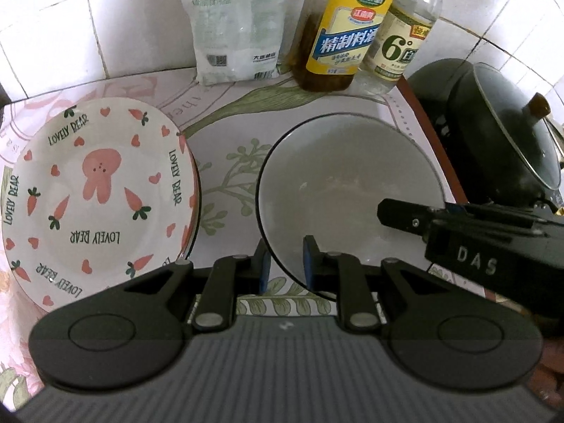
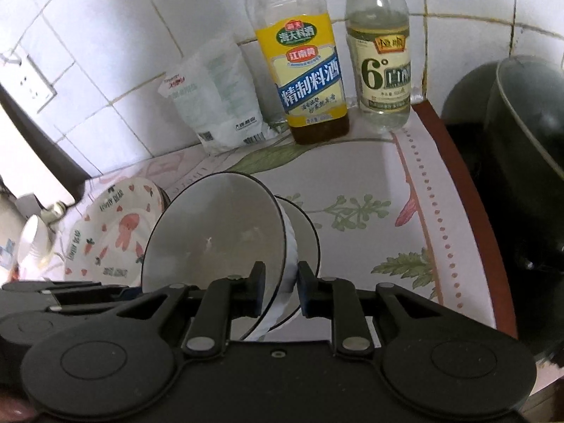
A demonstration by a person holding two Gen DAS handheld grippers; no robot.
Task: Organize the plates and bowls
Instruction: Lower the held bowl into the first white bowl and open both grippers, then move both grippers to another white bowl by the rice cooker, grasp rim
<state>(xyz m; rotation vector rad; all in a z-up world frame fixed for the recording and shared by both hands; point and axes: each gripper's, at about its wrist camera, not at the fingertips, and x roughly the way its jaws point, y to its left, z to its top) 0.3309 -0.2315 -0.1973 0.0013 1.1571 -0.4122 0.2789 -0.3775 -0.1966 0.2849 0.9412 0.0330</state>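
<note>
A pink rabbit-and-carrot "LOVELY BEAR" plate lies at the left on the counter, on top of another dish; it also shows in the right wrist view. A grey bowl with a dark rim is at the right. My left gripper has its jaws either side of the bowl's near-left rim, with gaps showing. My right gripper is shut on the rim of a grey bowl with a white ribbed outside, held tilted above a second grey dish. The right gripper's finger reaches into the bowl.
A white bag, a yellow-label cooking wine bottle and a clear vinegar bottle stand along the tiled back wall. A black wok with a glass lid sits at the right beyond the counter edge. A white cup stands far left.
</note>
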